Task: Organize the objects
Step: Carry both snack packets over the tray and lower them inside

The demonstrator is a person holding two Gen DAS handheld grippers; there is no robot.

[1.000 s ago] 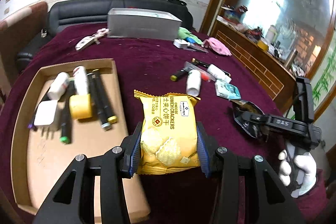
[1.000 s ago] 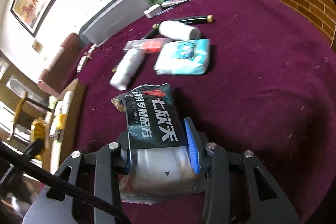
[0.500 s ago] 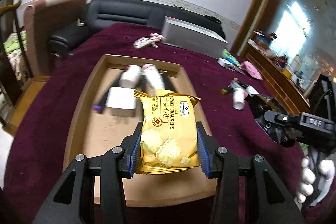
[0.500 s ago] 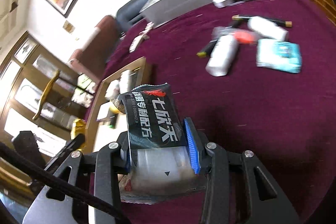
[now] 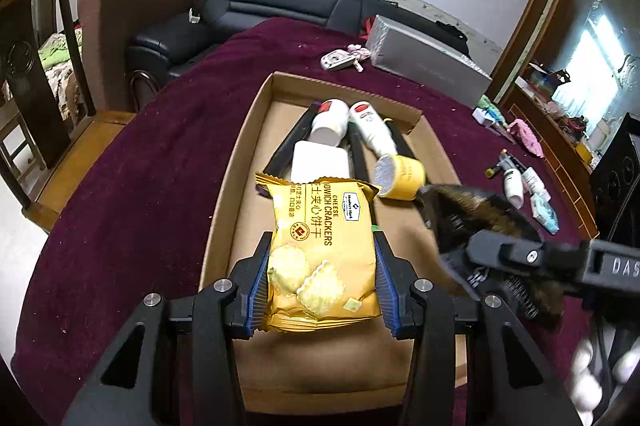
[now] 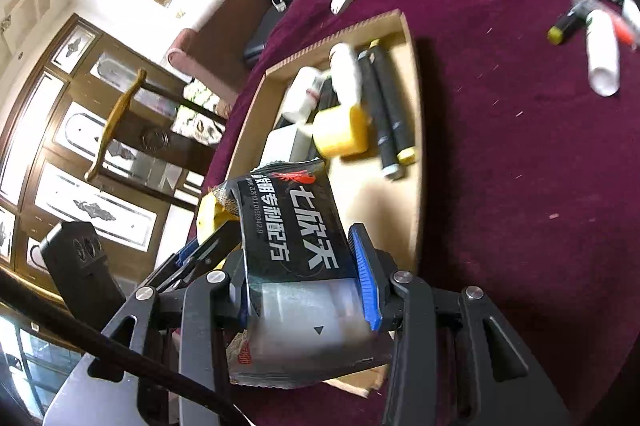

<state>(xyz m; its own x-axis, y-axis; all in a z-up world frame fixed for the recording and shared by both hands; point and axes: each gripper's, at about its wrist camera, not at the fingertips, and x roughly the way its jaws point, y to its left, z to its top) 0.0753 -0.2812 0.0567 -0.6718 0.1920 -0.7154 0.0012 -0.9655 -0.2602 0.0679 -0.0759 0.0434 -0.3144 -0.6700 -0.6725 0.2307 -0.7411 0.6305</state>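
The left gripper (image 5: 322,282) has its jaws closed on a yellow cracker packet (image 5: 322,250); the blue pads press both long sides of it. The packet is held above the near part of a cardboard tray (image 5: 240,154), which lies on a table with a dark red cloth (image 5: 132,210).

The right gripper (image 6: 304,290) has its jaws closed on a black snack packet (image 6: 292,226) with white characters and a clear lower part. In the right wrist view this packet hangs over the near end of the same tray, and the yellow packet in the left gripper shows just beside it at the left. In the left wrist view the right gripper enters from the right, over the right edge of the tray, somewhat blurred.

Further inside the tray lie a flat white box (image 5: 320,160), a yellow roll (image 5: 400,172), two white bottles (image 5: 372,132) and some black markers (image 6: 390,110), all close together in the far half.

On the cloth to the right of the tray, well apart from it, lie a white bottle (image 6: 602,58), a marker with a yellow cap (image 6: 564,26) and a light blue packet (image 5: 544,210). Behind the tray stands a long grey box (image 5: 428,66), and a black sofa (image 5: 272,2) is behind the table.
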